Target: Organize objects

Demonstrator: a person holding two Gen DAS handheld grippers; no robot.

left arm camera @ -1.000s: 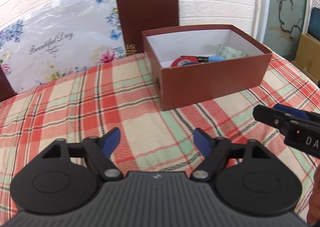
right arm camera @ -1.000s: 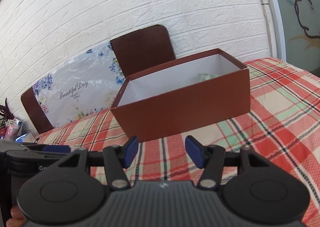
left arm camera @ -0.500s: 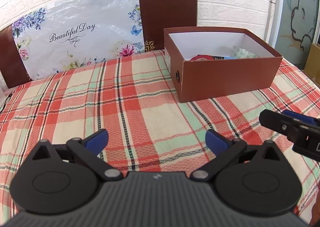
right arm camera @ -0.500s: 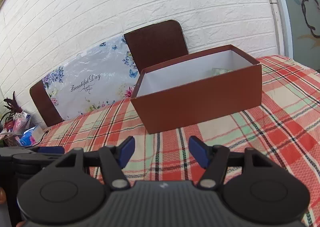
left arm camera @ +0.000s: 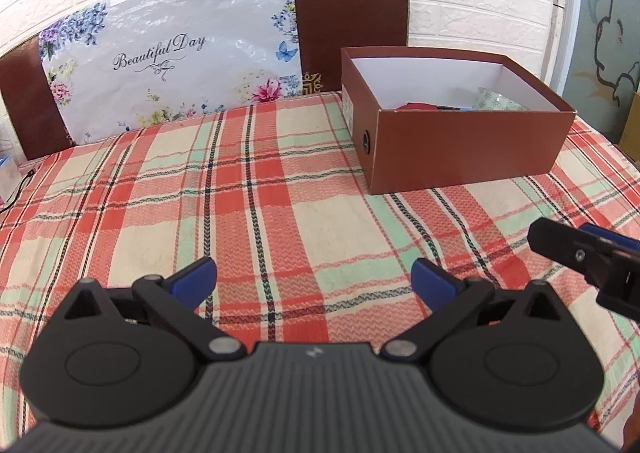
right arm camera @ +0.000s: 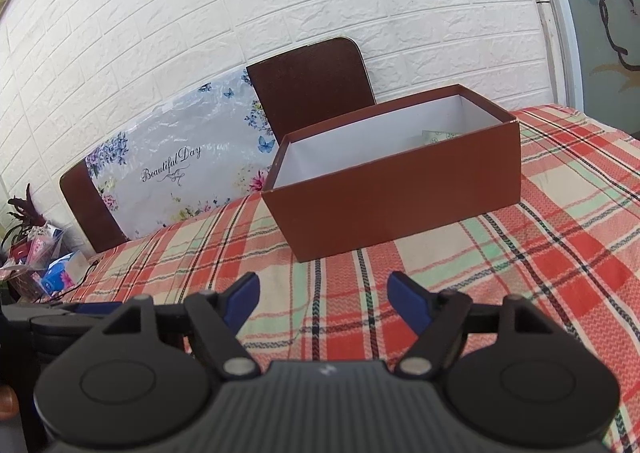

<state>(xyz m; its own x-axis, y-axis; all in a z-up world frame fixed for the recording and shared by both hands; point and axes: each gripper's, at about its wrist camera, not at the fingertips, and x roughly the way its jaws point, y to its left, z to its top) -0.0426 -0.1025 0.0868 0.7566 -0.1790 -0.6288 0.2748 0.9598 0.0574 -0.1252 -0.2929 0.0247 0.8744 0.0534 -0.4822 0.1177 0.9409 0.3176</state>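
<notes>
A brown cardboard box (left arm camera: 460,149) with a white inside stands on the plaid tablecloth (left arm camera: 280,221), far right of centre. Inside it I can make out a red roll (left arm camera: 416,106), a dark pen-like thing and a pale patterned roll (left arm camera: 496,100); the rest is hidden by the wall. My left gripper (left arm camera: 314,279) hovers over the bare cloth in front of the box, open wide and empty. My right gripper (right arm camera: 324,295) also faces the box (right arm camera: 400,197) from nearer the front, its jaws opening with nothing between them. Its tip shows at the right edge of the left wrist view.
Two dark brown chair backs (left arm camera: 352,21) stand behind the table against a white brick wall, with a floral "Beautiful Day" plastic sheet (left arm camera: 168,65) leaning between them. A tissue pack (right arm camera: 60,273) and clutter sit beyond the table's far left corner.
Both grippers drew back from the box, which now looks smaller and farther. The left gripper's jaws spread wider, then held. The right gripper's jaws kept spreading.
</notes>
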